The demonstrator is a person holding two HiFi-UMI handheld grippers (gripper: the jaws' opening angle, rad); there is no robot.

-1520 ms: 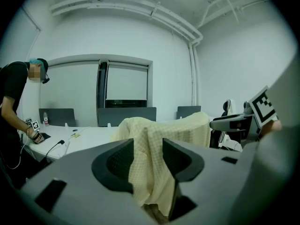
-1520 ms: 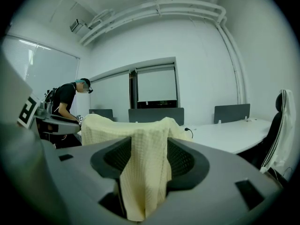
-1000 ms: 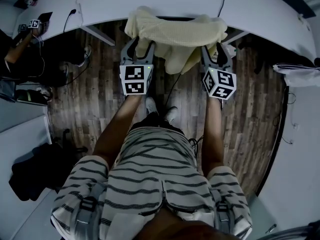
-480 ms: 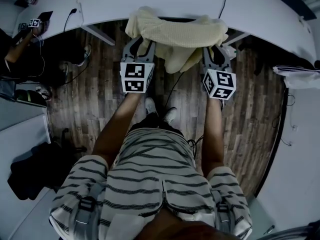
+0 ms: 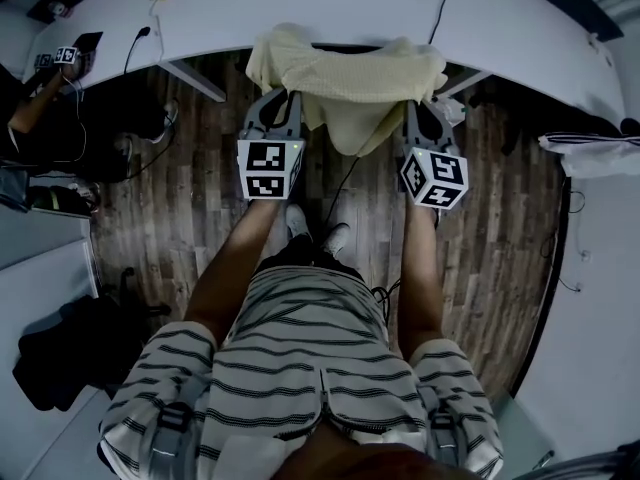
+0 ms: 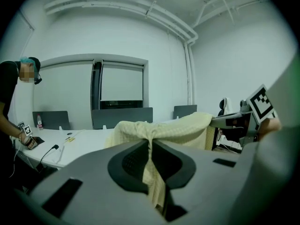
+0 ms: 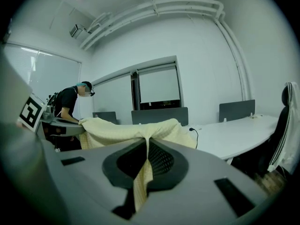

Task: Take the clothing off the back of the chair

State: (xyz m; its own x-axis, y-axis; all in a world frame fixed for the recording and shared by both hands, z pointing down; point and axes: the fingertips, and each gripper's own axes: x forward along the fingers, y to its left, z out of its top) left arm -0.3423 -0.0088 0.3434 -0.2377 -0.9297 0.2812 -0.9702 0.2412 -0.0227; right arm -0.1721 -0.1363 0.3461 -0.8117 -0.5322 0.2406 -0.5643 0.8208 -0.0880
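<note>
The pale-yellow knitted garment [image 5: 345, 73] looks soft, light and floppy, so it should lift easily by its edge. The left gripper [image 5: 283, 108], its jaws just closing, pinches the cloth at the garment's seven o'clock. The right gripper [image 5: 420, 118] is clamped on it at five.

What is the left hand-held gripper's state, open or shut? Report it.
Shut on the yellow knit garment: the left hand-held gripper has just been closing its jaws, and its own view shows the garment pinched between them.
</note>
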